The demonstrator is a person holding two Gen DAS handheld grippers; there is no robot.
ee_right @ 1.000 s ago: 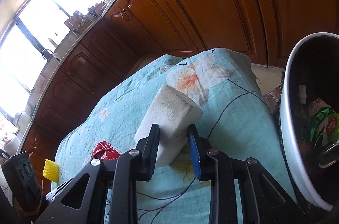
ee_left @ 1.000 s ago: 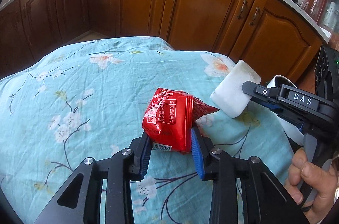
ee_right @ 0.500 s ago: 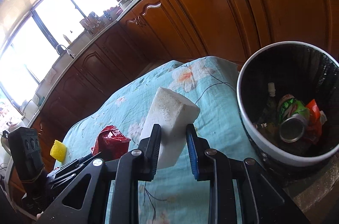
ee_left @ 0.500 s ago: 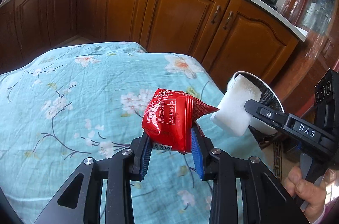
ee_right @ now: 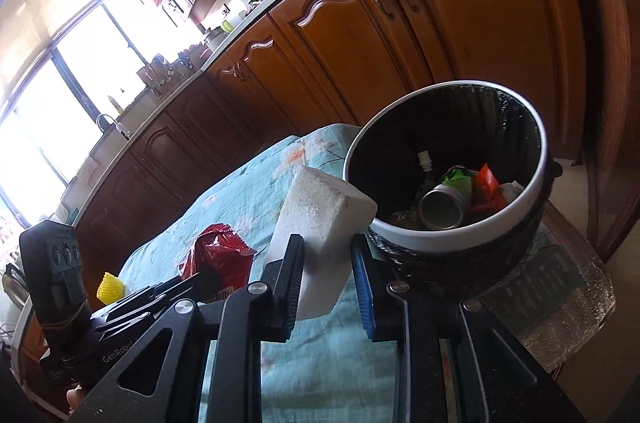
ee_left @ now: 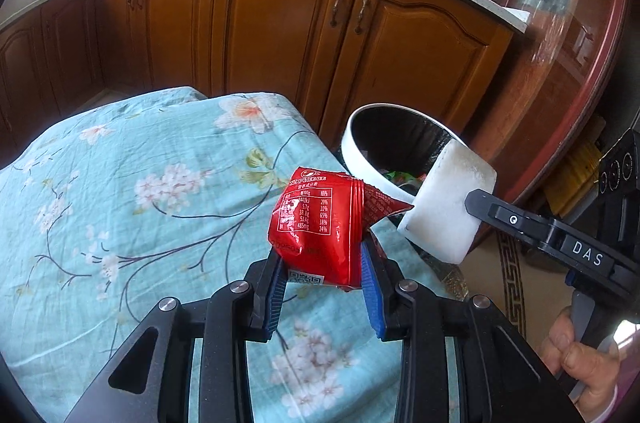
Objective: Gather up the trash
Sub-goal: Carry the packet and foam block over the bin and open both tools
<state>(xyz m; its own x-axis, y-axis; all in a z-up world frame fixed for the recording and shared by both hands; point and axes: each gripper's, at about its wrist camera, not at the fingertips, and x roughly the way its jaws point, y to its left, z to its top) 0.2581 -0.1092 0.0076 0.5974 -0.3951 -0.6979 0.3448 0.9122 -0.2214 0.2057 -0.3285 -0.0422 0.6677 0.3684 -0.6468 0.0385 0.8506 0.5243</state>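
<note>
Left wrist: crumpled red snack packet (ee_left: 320,223), white nutrition table printed.

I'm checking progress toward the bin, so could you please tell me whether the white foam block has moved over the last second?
Yes. The white foam block, held in the right gripper, has travelled off the tablecloth toward the trash bin, whose rim it now reaches.

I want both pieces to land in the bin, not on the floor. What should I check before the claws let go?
1. Left claw grips red packet: ok.
2. Right claw grips white block: ok.
3. Bin open, room inside: ok.
4. Block above bin mouth: not ok, short of the rim.
5. Packet above bin mouth: not ok, over the cloth.
6. Packet corner clear of block: cannot tell, they look close.
</note>
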